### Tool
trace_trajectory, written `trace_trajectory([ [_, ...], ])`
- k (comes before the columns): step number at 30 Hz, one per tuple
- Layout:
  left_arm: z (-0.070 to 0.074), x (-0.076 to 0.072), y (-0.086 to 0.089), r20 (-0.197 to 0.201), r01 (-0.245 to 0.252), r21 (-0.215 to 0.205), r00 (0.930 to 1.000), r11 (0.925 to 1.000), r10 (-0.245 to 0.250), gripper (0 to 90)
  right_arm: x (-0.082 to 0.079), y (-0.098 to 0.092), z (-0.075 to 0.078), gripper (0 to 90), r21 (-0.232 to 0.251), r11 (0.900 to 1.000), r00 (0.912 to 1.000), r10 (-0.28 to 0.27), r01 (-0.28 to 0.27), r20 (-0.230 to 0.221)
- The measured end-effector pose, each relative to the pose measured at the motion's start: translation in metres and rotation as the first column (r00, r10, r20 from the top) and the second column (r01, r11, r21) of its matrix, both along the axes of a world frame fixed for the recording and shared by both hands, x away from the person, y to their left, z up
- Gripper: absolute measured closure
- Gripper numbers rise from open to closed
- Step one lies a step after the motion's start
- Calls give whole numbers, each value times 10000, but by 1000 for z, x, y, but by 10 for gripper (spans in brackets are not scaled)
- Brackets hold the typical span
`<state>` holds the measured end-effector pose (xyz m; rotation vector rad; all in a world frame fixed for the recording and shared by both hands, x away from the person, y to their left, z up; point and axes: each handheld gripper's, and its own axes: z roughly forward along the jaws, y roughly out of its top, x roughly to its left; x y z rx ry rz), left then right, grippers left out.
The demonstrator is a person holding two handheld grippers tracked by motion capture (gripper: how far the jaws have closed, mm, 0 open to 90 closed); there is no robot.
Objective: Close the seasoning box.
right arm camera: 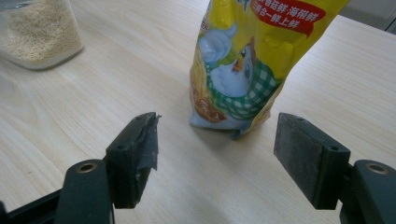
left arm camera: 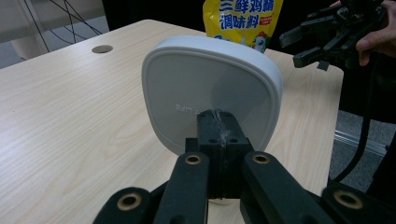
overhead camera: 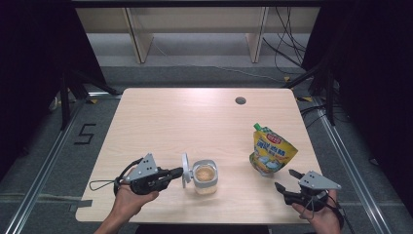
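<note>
A clear jar (overhead camera: 205,176) of pale granules stands uncapped near the table's front middle; it also appears at the top left of the right gripper view (right arm camera: 37,32). Its white lid (overhead camera: 185,169) is held on edge just left of the jar, with my left gripper (overhead camera: 178,171) shut on its rim. In the left gripper view the lid (left arm camera: 210,79) stands upright above the closed jaws of the left gripper (left arm camera: 218,122). A yellow seasoning pouch (overhead camera: 271,150) stands to the right. My right gripper (overhead camera: 287,179) is open in front of the pouch (right arm camera: 252,60), jaws apart and not touching it.
The light wooden table (overhead camera: 195,117) has a round cable hole (overhead camera: 240,100) at the back right. The pouch (left arm camera: 243,18) and the right gripper (left arm camera: 308,39) lie beyond the lid. Shelf legs and cables sit on the floor behind the table.
</note>
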<state>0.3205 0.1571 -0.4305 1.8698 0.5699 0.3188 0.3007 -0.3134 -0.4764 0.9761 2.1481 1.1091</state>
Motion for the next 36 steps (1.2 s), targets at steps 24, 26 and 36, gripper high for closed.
trace_trajectory([
  [24,1,10,-24,-70,375,92,9993,9993,-374,889,-1,1,-1,317,77,10000,9996,-17,20,-281],
  [26,3,10,-22,-53,326,188,9995,9993,-325,889,0,0,-2,317,-1,10000,9999,-32,32,-138],
  [36,0,7,-12,-626,327,-443,9974,9985,-355,772,2,3,-4,318,-152,9996,9996,241,-244,-171],
])
